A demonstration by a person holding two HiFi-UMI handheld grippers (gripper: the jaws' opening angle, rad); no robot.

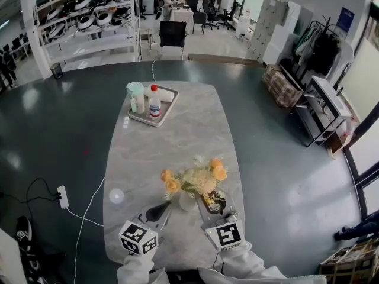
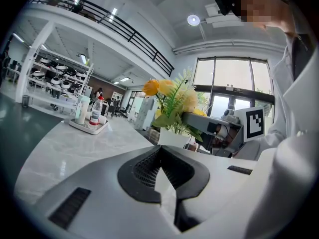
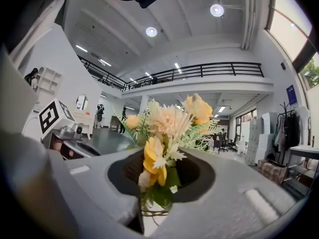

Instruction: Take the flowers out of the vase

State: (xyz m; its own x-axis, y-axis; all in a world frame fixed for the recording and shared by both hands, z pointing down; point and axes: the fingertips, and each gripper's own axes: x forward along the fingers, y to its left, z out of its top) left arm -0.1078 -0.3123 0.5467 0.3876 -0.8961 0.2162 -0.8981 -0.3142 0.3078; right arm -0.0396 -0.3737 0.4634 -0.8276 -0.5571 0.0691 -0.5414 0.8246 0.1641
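Your right gripper's (image 3: pixel 158 180) jaws clamp the flowers (image 3: pixel 168 123), standing upright in the vase (image 1: pixel 187 202), blooms up; left gripper's (image 2: pixel 162 156) jaws rest together.

Tray (image 1: pixel 144 123) on marble table (image 1: pixel 172 158): red-capped bottle (image 1: pixel 154 103), pale green container (image 1: pixel 137 97), perhaps white cloth (image 1: pixel 167 94). Power strip (image 1: pixel 63 196) on floor.

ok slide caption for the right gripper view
Right gripper clamped on the flowers at their stems, yellow and peach blooms above

Yellow flowers (image 1: pixel 198 179) stand upright in white vase (image 1: pixel 187 202).
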